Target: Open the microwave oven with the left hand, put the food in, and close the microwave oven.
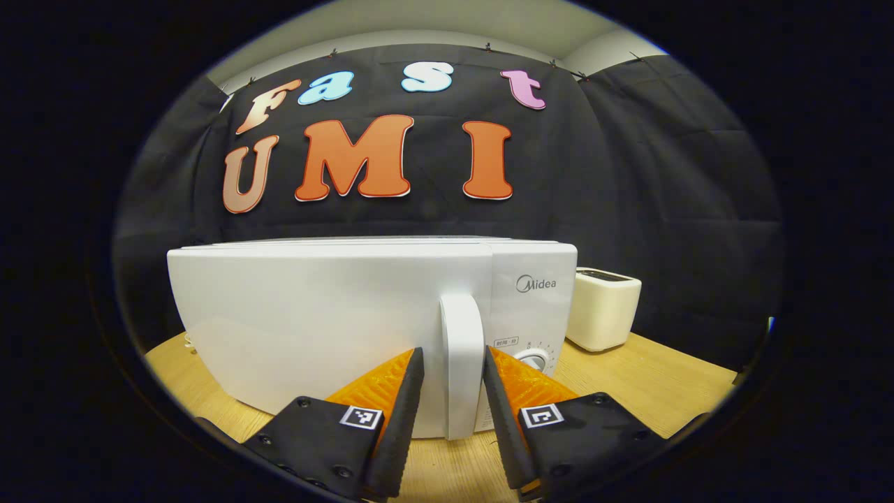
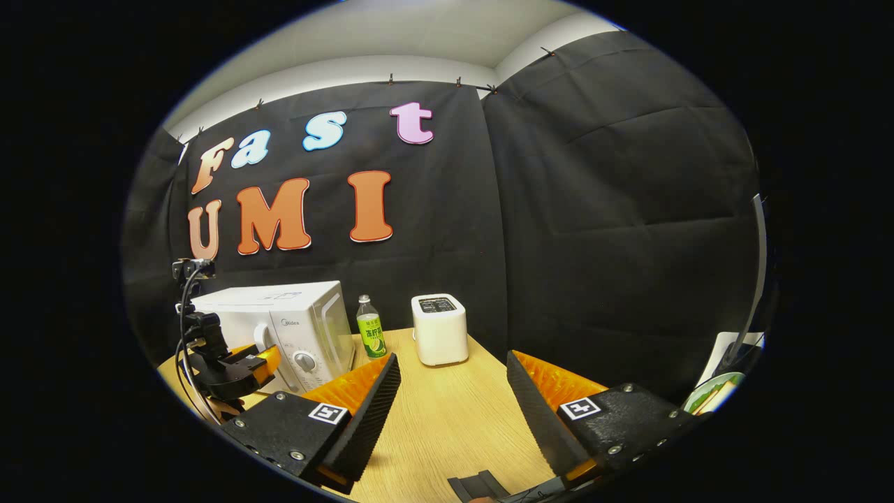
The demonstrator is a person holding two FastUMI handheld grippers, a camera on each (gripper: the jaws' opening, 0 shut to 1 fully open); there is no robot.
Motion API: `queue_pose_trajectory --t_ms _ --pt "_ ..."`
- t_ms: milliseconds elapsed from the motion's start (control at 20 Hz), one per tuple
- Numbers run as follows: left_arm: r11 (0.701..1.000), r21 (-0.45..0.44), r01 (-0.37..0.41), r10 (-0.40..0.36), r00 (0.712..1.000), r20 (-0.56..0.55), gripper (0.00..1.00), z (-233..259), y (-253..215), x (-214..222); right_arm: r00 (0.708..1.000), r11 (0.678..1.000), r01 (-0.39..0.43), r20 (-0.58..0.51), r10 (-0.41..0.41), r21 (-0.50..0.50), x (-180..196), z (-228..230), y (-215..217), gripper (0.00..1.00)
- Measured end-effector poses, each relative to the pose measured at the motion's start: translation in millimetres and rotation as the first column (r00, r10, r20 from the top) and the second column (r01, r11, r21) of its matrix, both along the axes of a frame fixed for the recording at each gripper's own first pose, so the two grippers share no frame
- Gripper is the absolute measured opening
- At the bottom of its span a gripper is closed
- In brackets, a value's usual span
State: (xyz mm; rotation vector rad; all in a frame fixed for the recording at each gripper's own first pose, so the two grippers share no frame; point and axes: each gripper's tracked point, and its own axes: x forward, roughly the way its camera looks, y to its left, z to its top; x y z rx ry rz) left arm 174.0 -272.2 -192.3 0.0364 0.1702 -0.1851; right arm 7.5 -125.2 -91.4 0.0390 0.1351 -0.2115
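The white microwave [image 1: 335,314] stands on the wooden table with its door shut. Its upright white handle [image 1: 462,391] runs between the fingers of my left gripper [image 1: 452,349], which is open; a narrow gap shows beside the left finger. The right gripper view has the same microwave [image 2: 307,314] at the left, with the left gripper [image 2: 260,362] at its front. My right gripper [image 2: 454,358] hangs open over the table, holding nothing. At the far right edge sits a plate with food [image 2: 711,395], partly cut off.
A white toaster [image 2: 438,328] stands at the back of the table [image 2: 447,426], to the right of the microwave. A green-labelled bottle [image 2: 370,334] stands between them. The toaster [image 1: 604,307] also sits beyond the microwave's dial [image 1: 534,360]. A small dark object [image 2: 482,483] lies at the table's near edge.
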Motion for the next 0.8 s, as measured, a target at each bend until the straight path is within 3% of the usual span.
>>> queue_pose_trajectory --t_ms 100,250,450,500,650,800 --pt "1.0 -0.012 0.018 -0.018 1.0 0.003 0.5 1.5 -6.6 -2.3 1.0 1.0 -0.001 -0.002 0.001 0.0 0.1 -0.8 0.9 0.95" --pt "1.0 -0.015 0.02 -0.02 1.0 -0.005 0.26 0.9 -7.1 -4.4 1.0 1.0 -0.01 -0.004 0.01 0.003 -2.8 -0.9 5.3 0.95" --pt "0.997 -0.048 0.06 -0.061 0.998 -0.014 0.26 1.1 -8.2 -17.9 1.0 1.0 -0.016 0.003 0.016 -0.015 -4.1 0.3 11.5 0.94" --pt "0.996 -0.057 0.065 -0.067 0.997 -0.035 0.18 -0.6 -5.6 -31.1 1.0 1.0 -0.022 -0.001 0.022 -0.017 -3.2 -0.9 14.3 0.95" --pt "0.995 -0.014 0.095 -0.095 0.995 0.013 0.18 8.2 -2.1 -37.5 0.999 0.999 -0.044 -0.015 0.043 -0.006 -1.6 -2.2 24.4 0.95" --pt "0.993 -0.047 0.11 -0.11 0.994 0.004 0.19 7.3 0.2 -53.7 0.997 0.997 -0.07 -0.009 0.07 -0.018 -4.5 -1.5 36.6 0.95"
